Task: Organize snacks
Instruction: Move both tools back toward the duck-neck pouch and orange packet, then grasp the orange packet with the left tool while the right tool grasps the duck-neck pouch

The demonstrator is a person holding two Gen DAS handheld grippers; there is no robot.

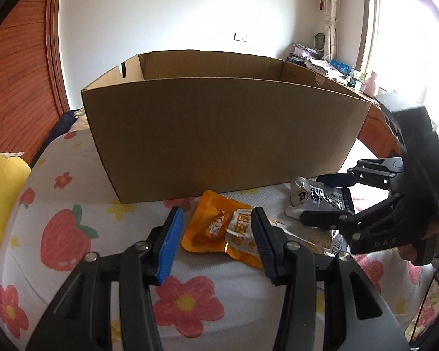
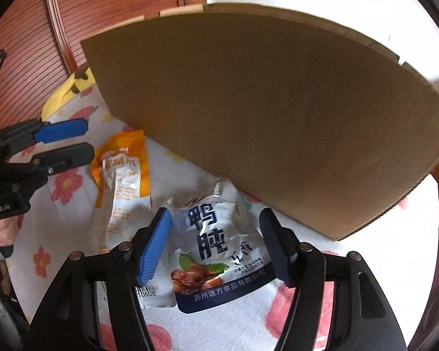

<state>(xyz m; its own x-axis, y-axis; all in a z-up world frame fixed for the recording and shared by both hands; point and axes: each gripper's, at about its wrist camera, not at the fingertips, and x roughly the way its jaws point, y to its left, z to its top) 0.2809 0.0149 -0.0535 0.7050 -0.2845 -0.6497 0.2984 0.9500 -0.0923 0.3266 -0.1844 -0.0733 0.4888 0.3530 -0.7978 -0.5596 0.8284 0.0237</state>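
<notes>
An orange snack pouch [image 1: 216,228] lies flat on the flowered bed cover [image 1: 73,234], in front of an open-topped cardboard box [image 1: 219,134]. My left gripper [image 1: 216,234] hovers over the pouch, open, with its fingers to either side of it. To the right lies a white pouch with blue characters [image 2: 216,242]. My right gripper [image 2: 215,245] straddles this pouch with its jaws wide apart, and the pads are clear of it. In the right wrist view the left gripper [image 2: 87,140] comes in from the left, its tips just short of the orange pouch [image 2: 125,169].
The box's near wall [image 2: 263,117] stands tall just behind both pouches. A yellow plush toy [image 1: 3,181] lies at the bed's left edge, by a wooden panel [image 1: 14,73]. A cluttered desk [image 1: 330,67] stands under the window at the far right. A hand [image 2: 0,231] grips the left tool.
</notes>
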